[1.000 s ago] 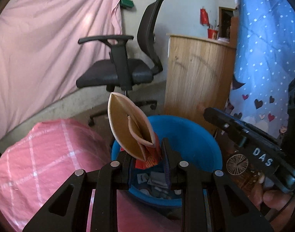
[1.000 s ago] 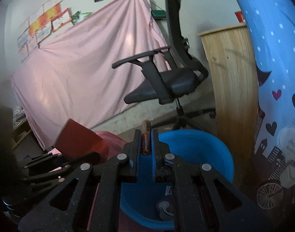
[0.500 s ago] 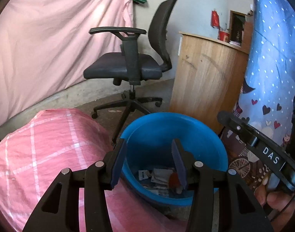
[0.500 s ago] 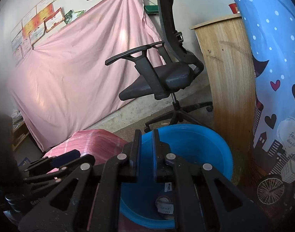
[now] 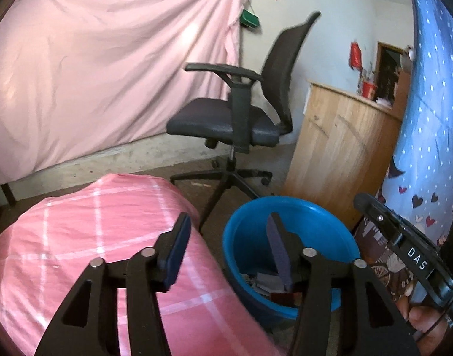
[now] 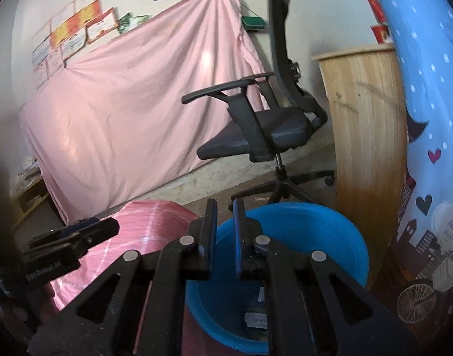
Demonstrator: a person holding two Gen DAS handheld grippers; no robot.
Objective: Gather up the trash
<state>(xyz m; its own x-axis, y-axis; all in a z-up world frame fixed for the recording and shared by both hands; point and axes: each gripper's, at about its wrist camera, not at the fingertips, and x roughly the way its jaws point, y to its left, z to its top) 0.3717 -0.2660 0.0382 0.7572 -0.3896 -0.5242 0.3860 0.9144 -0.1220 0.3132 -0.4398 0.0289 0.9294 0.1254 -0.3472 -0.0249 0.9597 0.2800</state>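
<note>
A blue plastic bin (image 5: 291, 207) stands on the floor beside a pink checked cover and holds several scraps of trash (image 5: 265, 281), among them a red-brown packet (image 5: 285, 296). My left gripper (image 5: 228, 222) hovers over the bin's near left rim. Its jaws are opening and nothing is between them. In the right wrist view my right gripper (image 6: 225, 207) is above the same bin (image 6: 315, 216), with a narrow empty gap between its pads. Labelled scraps (image 6: 256, 317) lie at the bin's bottom. Each gripper's body shows at the edge of the other's view: the right one (image 5: 404, 246) and the left one (image 6: 78, 234).
A pink checked cover (image 5: 93, 237) bulges left of the bin. Behind the bin are a black office chair (image 5: 241, 118) on castors and a curved wooden cabinet (image 5: 339, 148). A blue dotted curtain (image 5: 428, 118) hangs at the right, and a pink sheet (image 5: 107, 74) covers the back wall.
The left gripper let go of a tan folded packet and its jaws spread wide. The right gripper let go of a thin brown wrapper. Both grippers drew back and up from the bin.
</note>
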